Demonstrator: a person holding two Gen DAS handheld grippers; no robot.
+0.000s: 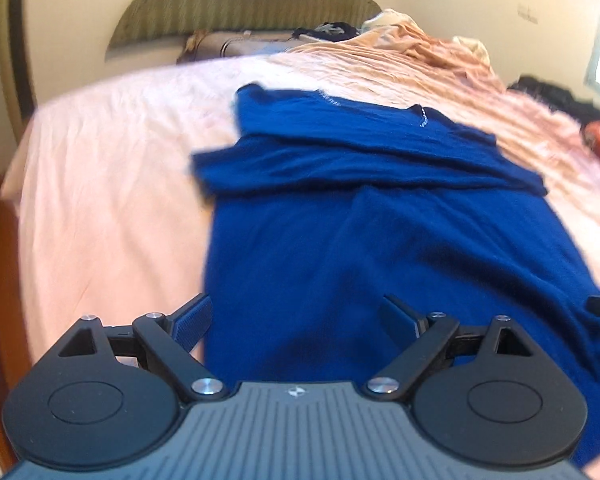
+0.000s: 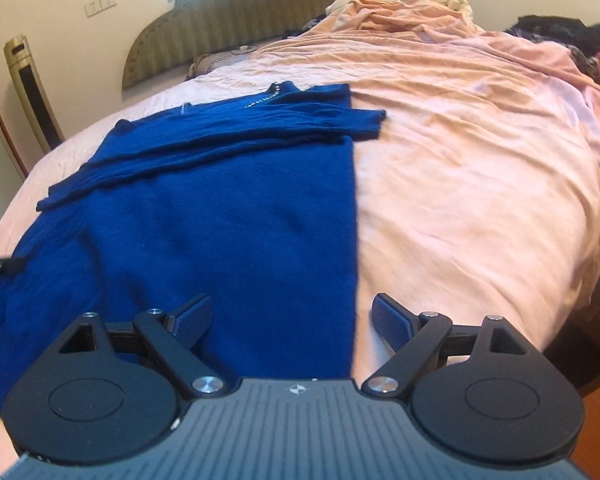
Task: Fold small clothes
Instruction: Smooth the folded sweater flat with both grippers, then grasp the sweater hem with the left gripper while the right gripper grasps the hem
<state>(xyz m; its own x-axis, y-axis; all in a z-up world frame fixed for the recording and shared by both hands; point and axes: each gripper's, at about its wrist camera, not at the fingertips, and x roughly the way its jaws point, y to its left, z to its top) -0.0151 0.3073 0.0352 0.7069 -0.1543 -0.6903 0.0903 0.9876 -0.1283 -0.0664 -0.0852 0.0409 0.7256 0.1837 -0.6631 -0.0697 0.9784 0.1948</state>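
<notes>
Blue sweater (image 2: pixel 220 216) flat on the pink bedsheet (image 2: pixel 480 168), both sleeves (image 2: pixel 236 128) folded across the chest. Left gripper (image 1: pixel 300 320) and right gripper (image 2: pixel 292 320), jaws spread and empty, near the hem; lengthwise folding apparently remains.

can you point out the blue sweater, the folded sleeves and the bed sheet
blue sweater (image 2: pixel 228 248), right wrist view, on the flat body panel
folded sleeves (image 2: pixel 228 136), right wrist view, on the sleeve band lying across the chest
bed sheet (image 2: pixel 480 184), right wrist view, on a bare pink stretch right of the sweater
</notes>
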